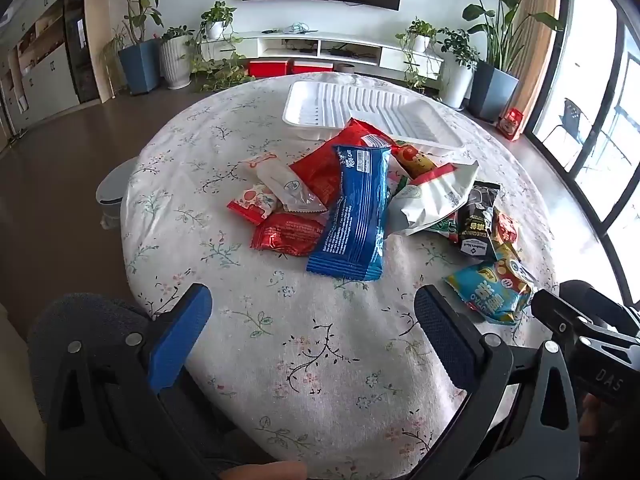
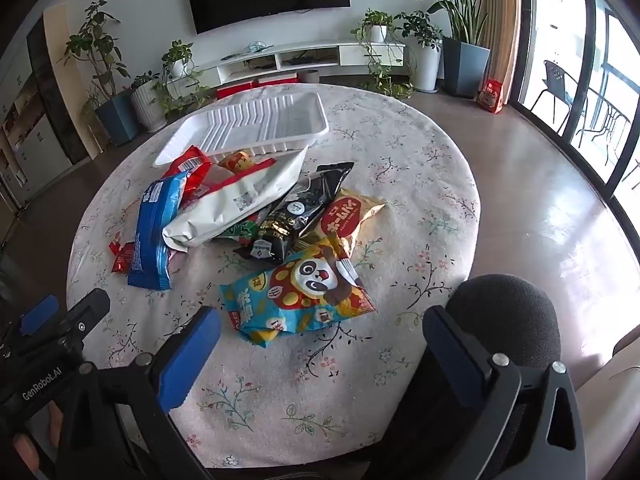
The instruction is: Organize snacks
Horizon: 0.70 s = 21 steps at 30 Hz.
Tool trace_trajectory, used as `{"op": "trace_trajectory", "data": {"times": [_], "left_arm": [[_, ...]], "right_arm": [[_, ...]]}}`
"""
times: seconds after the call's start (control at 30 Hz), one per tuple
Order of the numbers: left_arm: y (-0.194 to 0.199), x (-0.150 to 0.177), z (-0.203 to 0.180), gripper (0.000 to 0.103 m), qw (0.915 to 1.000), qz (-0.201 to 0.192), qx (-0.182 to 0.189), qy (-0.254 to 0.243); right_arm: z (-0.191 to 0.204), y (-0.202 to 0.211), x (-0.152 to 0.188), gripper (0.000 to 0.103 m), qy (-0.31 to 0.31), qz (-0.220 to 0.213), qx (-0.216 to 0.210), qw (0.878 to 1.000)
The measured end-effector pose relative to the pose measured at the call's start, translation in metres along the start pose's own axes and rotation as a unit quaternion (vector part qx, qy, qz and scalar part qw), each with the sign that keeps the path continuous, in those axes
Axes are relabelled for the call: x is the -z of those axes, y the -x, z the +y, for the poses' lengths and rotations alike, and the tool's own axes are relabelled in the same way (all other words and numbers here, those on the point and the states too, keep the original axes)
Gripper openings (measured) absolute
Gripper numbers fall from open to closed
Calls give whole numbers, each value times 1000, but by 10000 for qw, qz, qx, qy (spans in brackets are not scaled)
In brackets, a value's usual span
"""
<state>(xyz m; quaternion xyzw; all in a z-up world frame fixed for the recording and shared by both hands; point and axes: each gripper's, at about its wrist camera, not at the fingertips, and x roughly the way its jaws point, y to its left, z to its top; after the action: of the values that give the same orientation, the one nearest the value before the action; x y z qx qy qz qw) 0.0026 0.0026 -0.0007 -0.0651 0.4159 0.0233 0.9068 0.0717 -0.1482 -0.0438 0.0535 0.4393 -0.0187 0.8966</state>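
A heap of snack packets lies mid-table on a floral cloth (image 1: 280, 340). A long blue packet (image 1: 354, 216) rests on red packets (image 1: 286, 234), beside a white bag (image 1: 436, 196) and a black packet (image 1: 478, 224). A white ribbed tray (image 1: 320, 104) sits behind the heap, its near edge propped on the snacks. In the right wrist view the panda packet (image 2: 304, 296) lies closest, with a gold packet (image 2: 350, 216), the black packet (image 2: 296, 212), the white bag (image 2: 240, 204), the blue packet (image 2: 154, 232) and the tray (image 2: 256, 124) beyond. My left gripper (image 1: 312, 312) and right gripper (image 2: 320, 336) hover open over the near cloth, holding nothing.
The round table's edge (image 2: 460, 184) drops to a brown floor. A grey chair back (image 1: 84, 320) stands at the near left, a dark round chair back (image 2: 504, 316) at the near right. Potted plants (image 1: 138, 60) and a TV shelf (image 1: 320, 46) line the far wall.
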Motion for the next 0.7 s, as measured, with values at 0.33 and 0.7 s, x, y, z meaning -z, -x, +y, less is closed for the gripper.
{"op": "trace_trajectory", "data": {"times": [0.33, 0.7], "left_arm": [[0, 4, -4, 103, 9997, -86, -162, -132], [1, 3, -5, 103, 9997, -102, -172, -111]], "right_arm": [[2, -2, 1, 103, 63, 4, 33, 10000], [6, -2, 3, 103, 114, 42, 69, 9999]]}}
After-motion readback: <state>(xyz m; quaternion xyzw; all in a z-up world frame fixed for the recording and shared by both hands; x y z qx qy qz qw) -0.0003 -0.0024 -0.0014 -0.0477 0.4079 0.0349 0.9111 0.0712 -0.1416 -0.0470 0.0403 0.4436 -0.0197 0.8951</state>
